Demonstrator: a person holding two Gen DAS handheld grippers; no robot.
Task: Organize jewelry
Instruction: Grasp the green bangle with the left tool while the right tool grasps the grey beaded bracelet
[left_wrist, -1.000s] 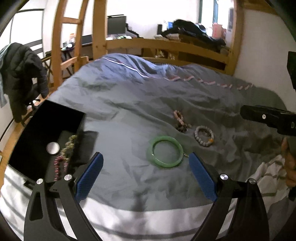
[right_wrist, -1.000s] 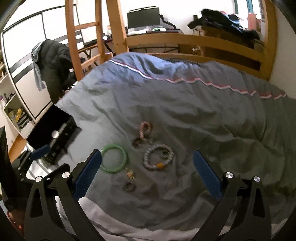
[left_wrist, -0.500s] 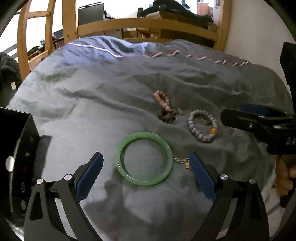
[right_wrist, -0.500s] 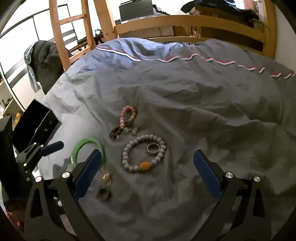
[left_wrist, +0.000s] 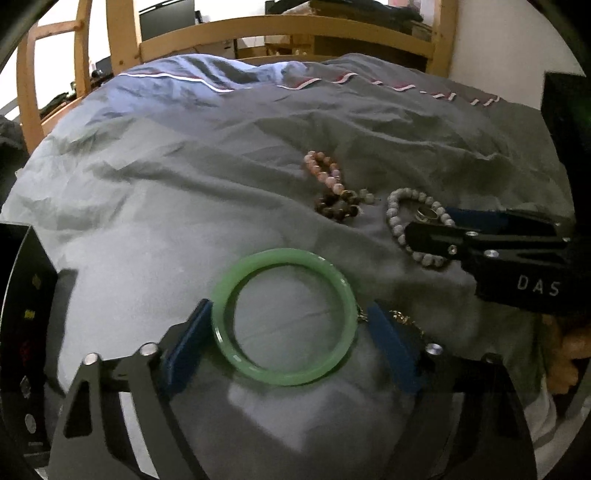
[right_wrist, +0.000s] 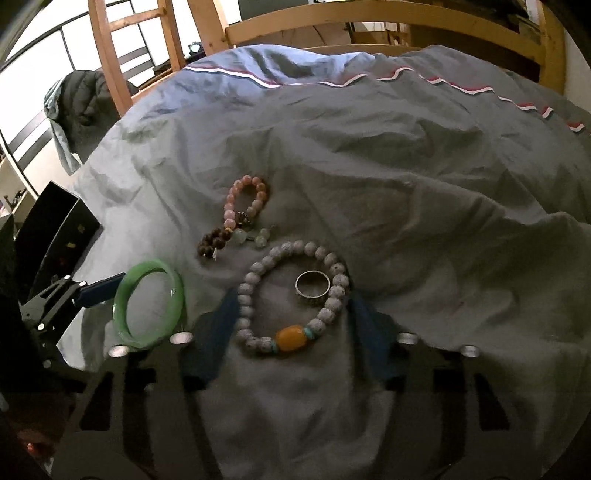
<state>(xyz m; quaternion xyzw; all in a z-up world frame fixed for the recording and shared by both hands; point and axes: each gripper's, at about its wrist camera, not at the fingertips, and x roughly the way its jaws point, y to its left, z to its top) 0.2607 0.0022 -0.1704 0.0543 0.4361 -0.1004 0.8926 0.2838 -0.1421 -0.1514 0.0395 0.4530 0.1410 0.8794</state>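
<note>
A black box (left_wrist: 22, 325) sits at the bed's left edge. The left gripper (left_wrist: 284, 332) brackets the green bangle (left_wrist: 284, 317), fingers spread, barely touching. Rightward, the right gripper (right_wrist: 291, 325) straddles the grey bead bracelet (right_wrist: 291, 295), fingers unclenched; bare duvet (right_wrist: 443, 206) lies beyond.

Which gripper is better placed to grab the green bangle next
Left. The left gripper straddles the green jade-like bangle, blue pads either side; the right gripper flanks the grey beaded bracelet instead.
</note>
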